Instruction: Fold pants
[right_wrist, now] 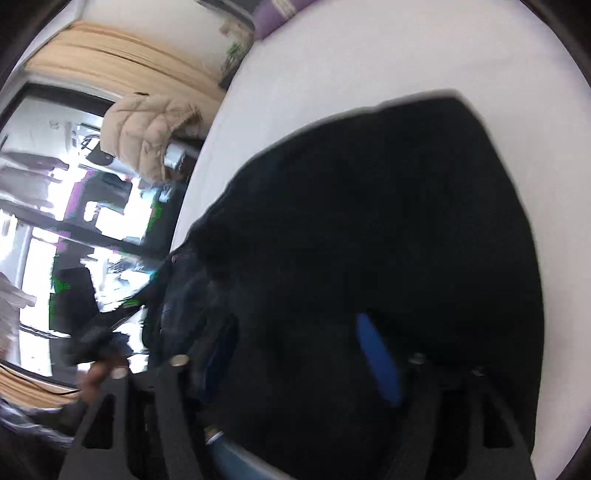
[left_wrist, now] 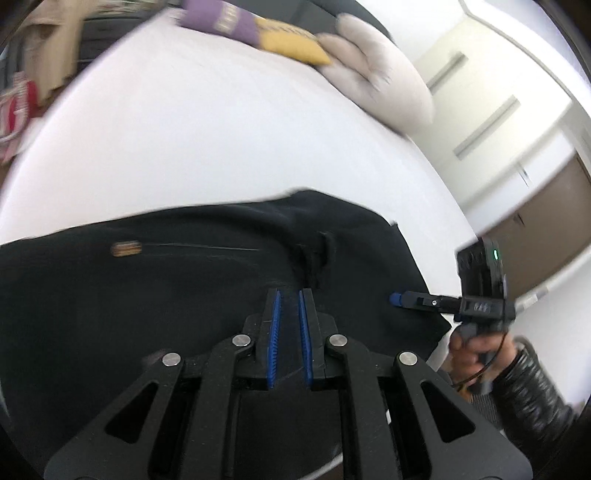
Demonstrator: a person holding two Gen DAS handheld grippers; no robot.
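Note:
Black pants (left_wrist: 184, 280) lie on a white bed (left_wrist: 207, 140), with a small brown label (left_wrist: 126, 248) on them. My left gripper (left_wrist: 290, 295) is low over the pants near a crumpled fold, its blue-padded jaws nearly closed with a narrow gap and dark cloth between them. My right gripper shows from the side in the left wrist view (left_wrist: 395, 298), over the pants' right edge. In the right wrist view the pants (right_wrist: 388, 221) fill the frame; my right gripper (right_wrist: 295, 343) stands wide open over them, one blue pad (right_wrist: 376, 362) clear, the other in shadow.
Purple (left_wrist: 221, 18), yellow (left_wrist: 291, 42) and beige (left_wrist: 376, 70) pillows lie at the bed's far edge. White wardrobe doors (left_wrist: 491, 122) stand to the right. A beige puffer jacket (right_wrist: 147, 129) hangs by the window on the left.

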